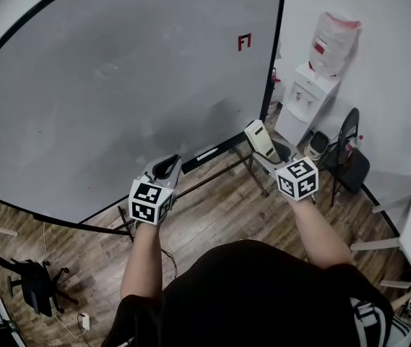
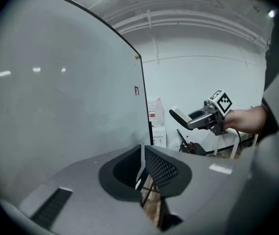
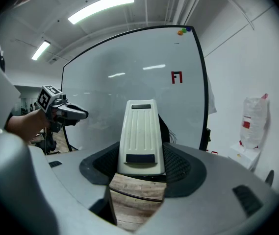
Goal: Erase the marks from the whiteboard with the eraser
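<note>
The whiteboard (image 1: 118, 85) stands on a wheeled frame and bears one small red mark (image 1: 245, 42) near its upper right corner. The mark also shows in the right gripper view (image 3: 177, 77) and the left gripper view (image 2: 136, 90). My right gripper (image 1: 264, 143) is shut on a cream eraser (image 3: 140, 131), held off the board below the mark. The eraser (image 2: 180, 115) also appears in the left gripper view. My left gripper (image 1: 166, 165) hangs by the board's lower edge, its jaws (image 2: 142, 166) shut with nothing between them.
A water dispenser (image 1: 303, 100) with an upturned bottle (image 1: 333, 42) stands to the right of the board. A black folding chair (image 1: 349, 157) is beside it. An office chair (image 1: 35, 284) stands at the lower left on the wooden floor (image 1: 212, 208).
</note>
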`<state>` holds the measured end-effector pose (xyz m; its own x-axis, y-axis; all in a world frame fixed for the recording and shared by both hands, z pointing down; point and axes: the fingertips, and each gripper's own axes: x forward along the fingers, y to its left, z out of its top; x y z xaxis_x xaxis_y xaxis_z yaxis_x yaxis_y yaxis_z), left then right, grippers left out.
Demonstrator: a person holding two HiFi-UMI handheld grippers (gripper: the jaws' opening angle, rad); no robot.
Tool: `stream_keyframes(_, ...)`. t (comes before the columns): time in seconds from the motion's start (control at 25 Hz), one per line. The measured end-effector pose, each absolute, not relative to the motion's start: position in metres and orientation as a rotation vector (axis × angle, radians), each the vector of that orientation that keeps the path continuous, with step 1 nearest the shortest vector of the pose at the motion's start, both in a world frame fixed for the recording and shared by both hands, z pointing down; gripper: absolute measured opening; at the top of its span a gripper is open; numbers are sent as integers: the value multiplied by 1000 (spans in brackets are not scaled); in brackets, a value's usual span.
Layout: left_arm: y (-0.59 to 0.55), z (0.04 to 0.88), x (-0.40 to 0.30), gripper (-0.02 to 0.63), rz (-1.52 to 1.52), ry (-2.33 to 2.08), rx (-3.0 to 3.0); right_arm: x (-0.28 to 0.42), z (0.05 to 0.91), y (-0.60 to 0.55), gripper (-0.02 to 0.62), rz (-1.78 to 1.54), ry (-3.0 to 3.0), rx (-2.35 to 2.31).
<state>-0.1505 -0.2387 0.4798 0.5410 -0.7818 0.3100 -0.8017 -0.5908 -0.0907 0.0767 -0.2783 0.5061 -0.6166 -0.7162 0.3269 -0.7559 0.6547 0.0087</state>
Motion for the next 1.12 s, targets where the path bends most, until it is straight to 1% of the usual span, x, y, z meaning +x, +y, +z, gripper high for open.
stream_keyframes(0.68,-267,482,-98,20,549,-1372,2699,110,510,-317,255,186,-2596,1118)
stream_keyframes(1.12,-271,474,-76,14,549,-1380,2702,115,500,-328,255,150,-2626,1072)
